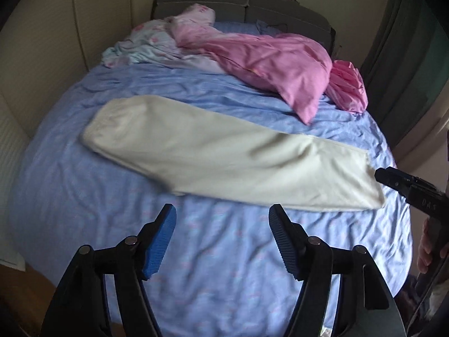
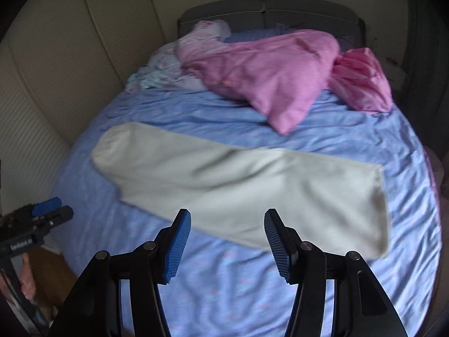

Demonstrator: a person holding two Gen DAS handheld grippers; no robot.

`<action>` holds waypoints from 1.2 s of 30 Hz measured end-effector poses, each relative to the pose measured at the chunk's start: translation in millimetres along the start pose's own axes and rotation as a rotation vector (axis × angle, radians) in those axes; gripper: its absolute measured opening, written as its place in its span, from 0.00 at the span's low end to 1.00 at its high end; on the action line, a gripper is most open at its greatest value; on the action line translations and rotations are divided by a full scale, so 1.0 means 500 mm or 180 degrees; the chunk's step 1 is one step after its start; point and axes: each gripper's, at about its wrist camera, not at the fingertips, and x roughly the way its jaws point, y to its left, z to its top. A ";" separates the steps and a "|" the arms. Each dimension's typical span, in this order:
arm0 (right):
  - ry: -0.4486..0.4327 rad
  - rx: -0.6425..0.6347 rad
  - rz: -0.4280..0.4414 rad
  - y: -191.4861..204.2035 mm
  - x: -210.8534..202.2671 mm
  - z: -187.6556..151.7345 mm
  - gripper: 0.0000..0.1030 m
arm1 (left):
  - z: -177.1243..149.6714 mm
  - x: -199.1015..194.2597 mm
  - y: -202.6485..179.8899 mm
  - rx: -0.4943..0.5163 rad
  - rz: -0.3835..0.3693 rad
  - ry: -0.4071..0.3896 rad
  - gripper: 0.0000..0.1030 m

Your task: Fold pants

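Both sets of tongs, left gripper (image 1: 221,241) and right gripper (image 2: 227,245), hang empty with jaws apart short of the cream pants (image 1: 224,154), laid lengthwise doubled, presumably ready for the next fold.

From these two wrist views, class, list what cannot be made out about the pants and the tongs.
- Pants: how many layers are folded; both views, motion blur.
- Right tongs: whether open; left view, frame edge cuts them.
- Print on the bed sheet: too faint and blurred in both views.
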 end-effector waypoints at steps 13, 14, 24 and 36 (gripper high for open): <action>-0.0055 0.0353 -0.0052 0.392 0.028 -0.030 0.55 | 0.061 -0.077 0.345 0.0300 -0.0033 -0.0035 0.66; -0.0080 0.0297 -0.0077 0.414 0.026 -0.025 0.55 | 0.066 -0.078 0.364 0.0269 0.0006 -0.0058 0.66; -0.0118 0.0112 0.0112 0.530 0.071 0.040 0.55 | 0.134 -0.059 0.481 0.0067 0.0054 -0.0208 0.66; -0.0264 0.0367 -0.0182 0.691 0.275 0.168 0.55 | 0.361 0.209 0.672 0.0810 -0.0606 0.0155 0.66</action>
